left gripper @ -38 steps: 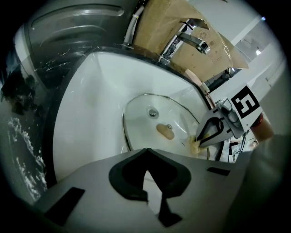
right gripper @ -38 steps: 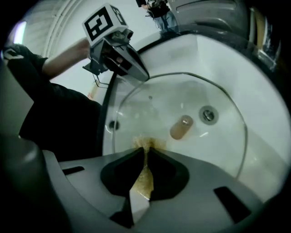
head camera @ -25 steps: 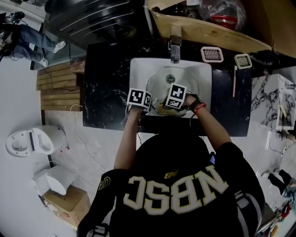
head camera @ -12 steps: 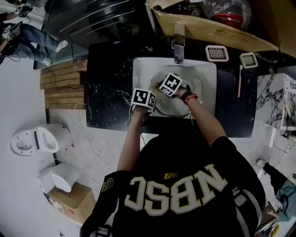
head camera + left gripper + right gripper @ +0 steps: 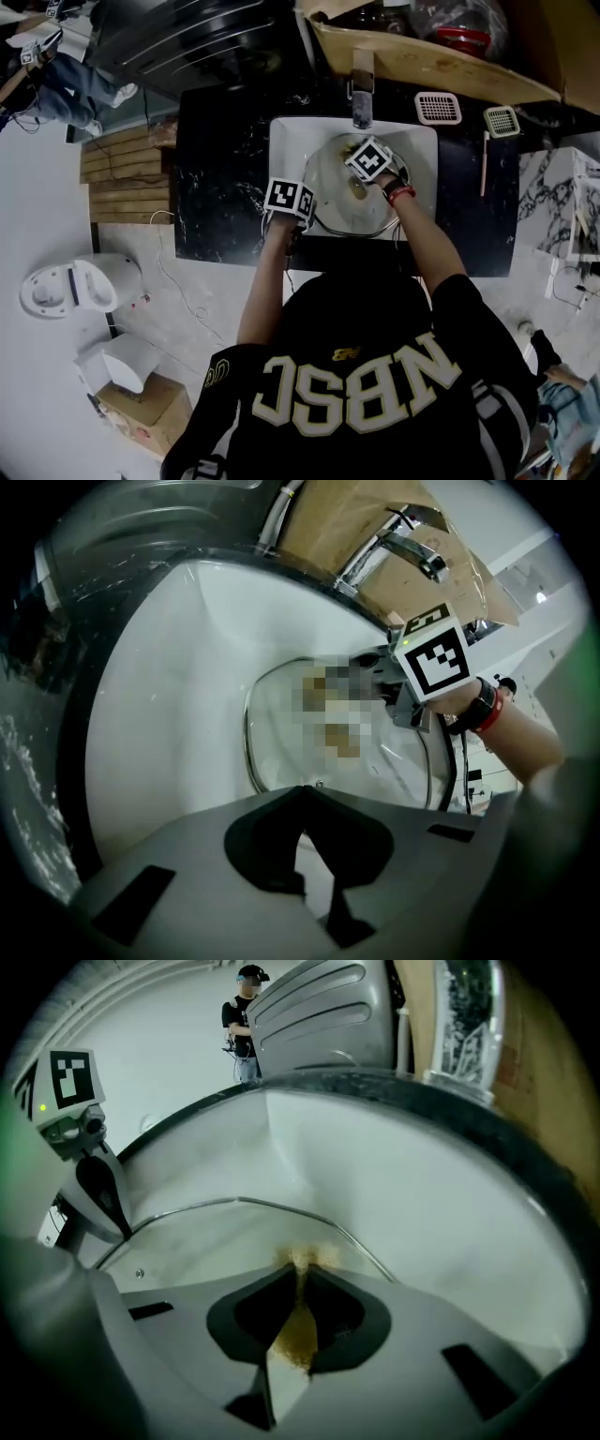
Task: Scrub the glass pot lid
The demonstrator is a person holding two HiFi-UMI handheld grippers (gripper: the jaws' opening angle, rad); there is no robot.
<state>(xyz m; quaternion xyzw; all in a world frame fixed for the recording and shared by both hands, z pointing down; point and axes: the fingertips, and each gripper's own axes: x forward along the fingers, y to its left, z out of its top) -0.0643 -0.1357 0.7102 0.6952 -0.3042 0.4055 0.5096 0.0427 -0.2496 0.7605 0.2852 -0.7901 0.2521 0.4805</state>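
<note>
While the lid (image 5: 330, 178) lies in the sink (image 5: 286, 141), the left gripper (image 5: 302, 791) is clamped tight on its near left rim. The right gripper (image 5: 300, 1262) pinches a yellow sponge (image 5: 296, 1335) against the glass. The head view shows a shirt (image 5: 356, 441) lettered NBSC; only the right gripper view shows a far person (image 5: 246, 1002).

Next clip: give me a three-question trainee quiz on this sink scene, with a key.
1. The right gripper holds: A) a brush, B) a sponge, C) nothing.
2. True or false: the lid lies in the sink.
3. Fill in: the left gripper is shut on the lid's ____.
Key: 1 B; 2 true; 3 rim.
</note>
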